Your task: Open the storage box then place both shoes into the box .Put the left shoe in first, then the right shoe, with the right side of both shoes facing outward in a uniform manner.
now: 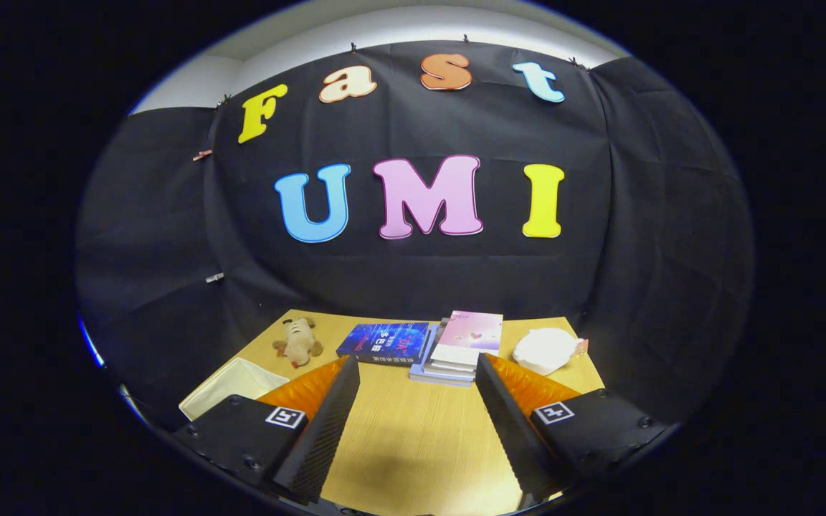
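Hand-held gripper [416, 430] hovering over the wooden bench [413, 444], fingers standing wide apart, gripping nothing. Bare wood lying between them. Beyond the fingers: a dark blue book [384, 342] lying flat, just beside a stack of books [463, 347] with a pink cover on top. A stuffed toy [298, 342] lying farther left. White storage box [230, 385] sitting beside the left finger, partly hidden by it. A white bundle [546, 350] resting beyond the right finger.
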